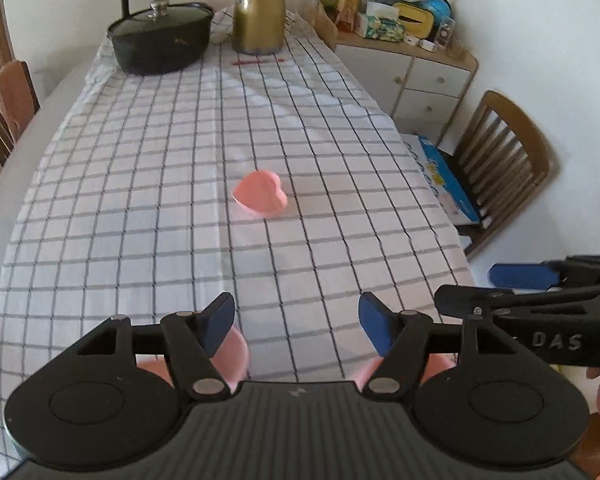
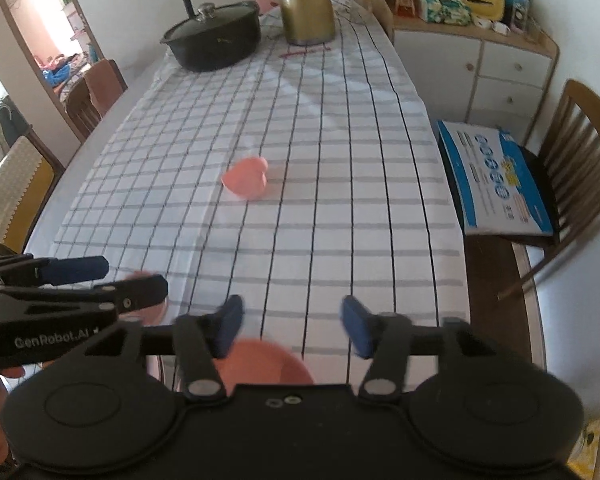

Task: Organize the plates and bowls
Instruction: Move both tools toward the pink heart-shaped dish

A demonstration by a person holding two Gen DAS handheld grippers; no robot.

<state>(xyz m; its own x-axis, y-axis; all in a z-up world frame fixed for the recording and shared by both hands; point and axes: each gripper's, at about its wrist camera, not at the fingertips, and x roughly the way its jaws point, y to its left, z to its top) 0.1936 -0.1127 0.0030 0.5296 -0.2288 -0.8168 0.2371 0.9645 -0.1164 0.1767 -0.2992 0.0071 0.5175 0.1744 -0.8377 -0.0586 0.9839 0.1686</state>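
The left gripper [image 1: 296, 322] was seen with its 2 blue-padded fingers spread wide apart and nothing held between them, only the white cloth with a dark grid pattern [image 1: 140, 184] that covered the counter. Beneath its black body, parts of 2 round pink dishes were glimpsed, 1 under the left finger [image 1: 230, 354] and 1 under the right finger [image 1: 370, 372]; whether these were plates or bowls could not be told. The right gripper [image 2: 292, 326] was likewise found wide open and empty, and a round pink dish [image 2: 260, 364] was seen lying on the cloth just below and between its fingers, untouched by the pads. A small pink heart-shaped bowl [image 1: 260, 196] was placed alone near the middle of the cloth, well apart from both grippers. At the far end of the counter a black lidded oval pot [image 1: 160, 40] and a tall gold-coloured metal jug [image 1: 258, 16] were set side by side. A wooden slat-backed chair [image 2: 576, 168] was drawn up at the right side, with a flat blue-and-white printed box [image 2: 496, 176] laid on its seat.
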